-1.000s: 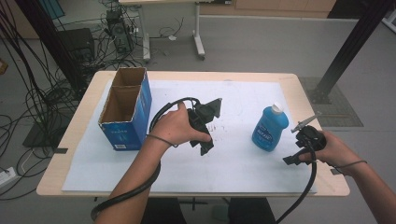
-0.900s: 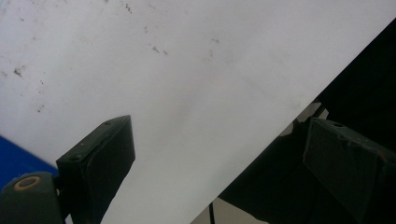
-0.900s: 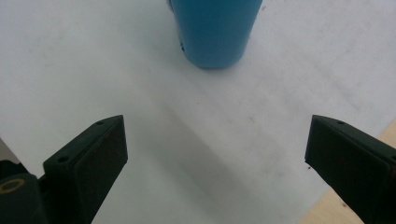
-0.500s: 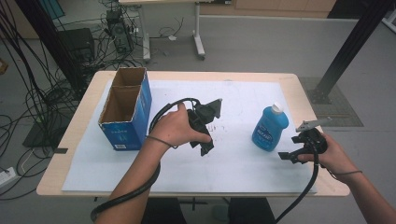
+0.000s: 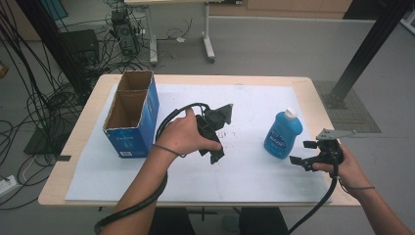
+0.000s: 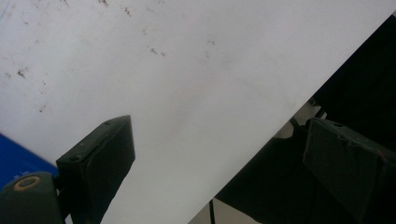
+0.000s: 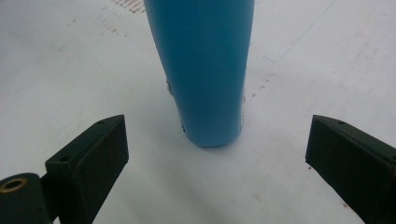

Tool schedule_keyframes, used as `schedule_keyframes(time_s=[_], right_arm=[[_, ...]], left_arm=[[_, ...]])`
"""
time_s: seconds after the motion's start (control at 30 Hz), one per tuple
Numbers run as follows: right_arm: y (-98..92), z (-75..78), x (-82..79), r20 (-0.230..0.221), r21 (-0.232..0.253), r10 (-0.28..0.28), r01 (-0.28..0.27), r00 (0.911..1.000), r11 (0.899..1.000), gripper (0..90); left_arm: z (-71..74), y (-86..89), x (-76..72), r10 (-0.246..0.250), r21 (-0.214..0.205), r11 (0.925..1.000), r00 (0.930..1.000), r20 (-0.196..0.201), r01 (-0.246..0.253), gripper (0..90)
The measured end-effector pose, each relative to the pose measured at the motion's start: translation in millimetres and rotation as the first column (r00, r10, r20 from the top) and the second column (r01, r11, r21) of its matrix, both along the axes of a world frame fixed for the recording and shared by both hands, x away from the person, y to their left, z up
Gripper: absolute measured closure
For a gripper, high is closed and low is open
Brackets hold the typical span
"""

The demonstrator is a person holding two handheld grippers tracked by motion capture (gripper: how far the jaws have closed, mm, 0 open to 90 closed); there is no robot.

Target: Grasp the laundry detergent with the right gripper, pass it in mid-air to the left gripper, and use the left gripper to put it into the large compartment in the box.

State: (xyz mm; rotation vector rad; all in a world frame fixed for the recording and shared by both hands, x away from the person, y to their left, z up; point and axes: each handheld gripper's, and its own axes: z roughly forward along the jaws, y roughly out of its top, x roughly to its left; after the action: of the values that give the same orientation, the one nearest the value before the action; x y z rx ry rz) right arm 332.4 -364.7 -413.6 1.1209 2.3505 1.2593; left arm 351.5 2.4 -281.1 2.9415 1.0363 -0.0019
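Right gripper (image 5: 304,152) fingers apart facing upright blue bottle (image 5: 283,134) near bench's right edge; should center, grip low; left gripper (image 5: 214,132) fingers apart, empty.

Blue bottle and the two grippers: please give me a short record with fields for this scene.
bottle: blue bottle, upright on the white sheet, white cap on
right gripper: right gripper open, aimed at the bottle, jaws apart from it on both sides
left gripper: left gripper open, empty, near the middle of the sheet
box: blue cardboard box, top open, at the sheet's left
likely next move: right gripper closes on the bottle
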Motion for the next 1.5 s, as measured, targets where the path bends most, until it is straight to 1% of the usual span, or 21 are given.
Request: schedule_keyframes(time_s=[0.03,0.07,0.1,0.13,0.17,0.2,0.23,0.33,0.43,0.47,0.5,0.6,0.73,0.9,1.0,1.07,1.2,1.5], right_arm=[[0.2,-1.2,-0.2,0.021,0.006,0.000,0.000,0.9998,1.000,5.8],[0.2,-1.2,-0.2,0.021,0.006,0.000,0.000,0.9998,1.000,5.8],[0.7,-3.3,-1.2,0.051,0.015,-0.004,0.003,0.9987,1.000,5.9],[0.9,-4.3,-1.7,0.059,0.028,-0.004,0.002,0.9983,1.000,6.0],[0.9,-4.3,-1.7,0.059,0.028,-0.004,0.002,0.9983,1.000,6.0],[1.5,-6.7,-2.7,0.085,0.053,-0.003,-0.001,0.9963,0.999,5.9],[2.0,-7.6,-3.4,0.101,0.062,-0.005,-0.001,0.9949,0.998,5.9],[3.0,-10.7,-3.5,0.118,0.095,-0.007,-0.004,0.9930,0.996,5.3],[3.8,-12.7,-3.4,0.122,0.107,-0.001,-0.012,0.9925,0.994,5.1],[4.1,-14.5,-3.0,0.131,0.125,0.002,-0.019,0.9914,0.992,4.7],[4.1,-14.5,-3.0,0.131,0.125,0.002,-0.019,0.9914,0.992,4.7],[5.1,-17.5,-1.2,0.139,0.145,0.000,-0.020,0.9902,0.989,3.5],[6.3,-19.9,-0.3,0.148,0.152,0.007,-0.029,0.9890,0.988,3.5],[8.5,-24.7,1.5,0.163,0.169,0.003,-0.031,0.9867,0.985,3.4],[10.7,-27.2,2.2,0.168,0.161,0.003,-0.031,0.9858,0.986,2.6],[12.9,-28.7,3.0,0.173,0.153,-0.006,-0.020,0.9848,0.988,2.3],[17.9,-30.6,5.7,0.183,0.143,0.001,-0.028,0.9831,0.989,2.3],[28.1,-32.4,15.5,0.213,0.141,0.000,-0.031,0.9770,0.990,2.5]], left_arm=[[0.1,-0.1,-0.5,0.002,0.000,1.0000,1.0000,0.000,-0.002,9.2],[0.1,-0.1,-0.5,0.002,0.000,1.0000,1.0000,0.000,-0.002,9.2],[0.7,-0.3,-1.1,-0.001,-0.001,1.0000,1.0000,-0.002,0.001,9.2],[1.0,-0.4,-1.5,0.000,-0.003,1.0000,1.0000,-0.001,0.000,9.2],[1.0,-0.4,-1.5,0.000,-0.003,1.0000,1.0000,-0.001,0.000,9.2],[1.6,-0.4,-1.7,-0.001,-0.004,1.0000,1.0000,-0.001,0.001,9.2],[1.8,-0.4,-2.0,0.000,-0.003,1.0000,1.0000,0.001,0.000,9.2],[2.4,0.5,-2.0,0.002,-0.002,1.0000,1.0000,0.001,-0.002,9.2],[2.3,1.5,-1.7,0.000,0.001,1.0000,1.0000,-0.001,0.000,9.2],[2.2,1.8,-1.7,0.005,0.000,1.0000,1.0000,-0.002,-0.005,9.1],[2.1,2.4,-1.3,0.005,0.002,1.0000,1.0000,-0.001,-0.005,9.1],[2.9,3.6,-0.4,0.010,0.004,0.9999,1.0000,0.000,-0.010,9.1],[4.0,4.1,-0.3,0.011,0.000,0.9999,0.9999,0.000,-0.011,9.0],[3.2,5.6,1.1,0.013,0.007,0.9999,0.9999,-0.003,-0.013,9.0],[2.7,5.5,1.4,0.016,0.006,0.9999,0.9999,-0.005,-0.016,8.9],[2.2,5.2,1.6,0.017,0.006,0.9998,0.9998,-0.004,-0.017,8.9],[3.0,4.8,2.1,0.012,0.008,0.9999,0.9999,-0.004,-0.012,8.9],[4.6,6.2,2.5,0.009,0.011,0.9999,1.0000,-0.003,-0.009,8.8]])
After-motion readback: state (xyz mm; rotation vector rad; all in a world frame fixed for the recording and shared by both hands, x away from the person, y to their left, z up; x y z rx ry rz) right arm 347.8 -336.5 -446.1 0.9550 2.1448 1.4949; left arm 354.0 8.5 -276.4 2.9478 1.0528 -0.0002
